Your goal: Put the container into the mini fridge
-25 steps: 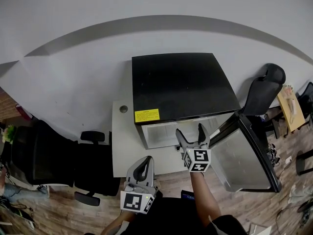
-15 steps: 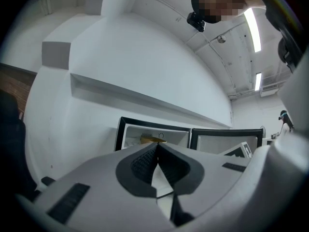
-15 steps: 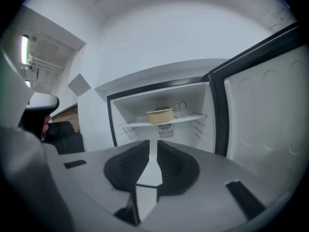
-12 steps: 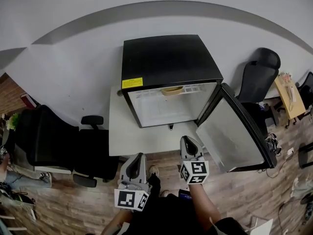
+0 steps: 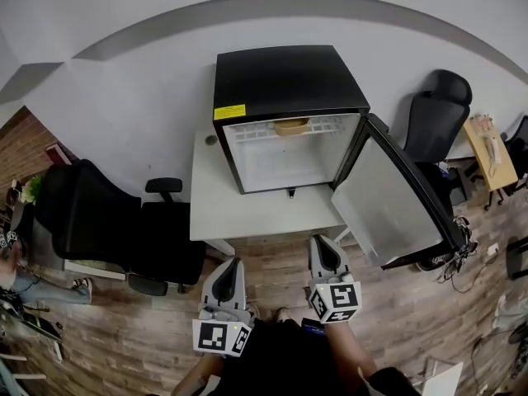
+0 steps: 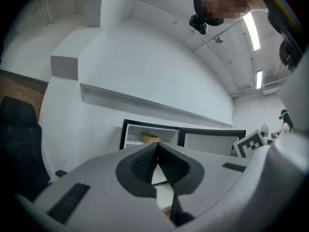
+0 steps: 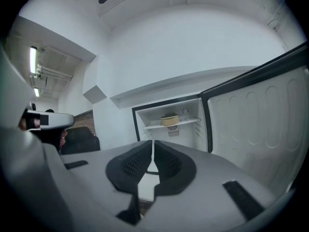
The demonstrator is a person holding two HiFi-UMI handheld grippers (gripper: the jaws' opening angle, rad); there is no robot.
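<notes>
The black mini fridge [image 5: 289, 81] stands on a white table [image 5: 247, 217] with its door [image 5: 396, 200] swung open to the right. A tan container [image 5: 291, 126] sits on the upper shelf inside; it also shows in the left gripper view, container [image 6: 150, 138], and in the right gripper view, container [image 7: 169, 120]. My left gripper [image 5: 233, 264] and right gripper [image 5: 322, 242] hang side by side over the floor, well short of the table. Both are shut with nothing between the jaws, as the left gripper [image 6: 157, 147] and right gripper [image 7: 153, 144] show close up.
A black office chair [image 5: 107, 238] stands left of the table and another chair [image 5: 437, 114] behind the open door. A small wooden side table [image 5: 487, 163] is at far right. The floor [image 5: 272, 262] is wood planks; a white wall runs behind the fridge.
My right gripper has drawn back from the fridge opening and gone from open to shut. The view has backed away, and the container now shows on the shelf inside.
</notes>
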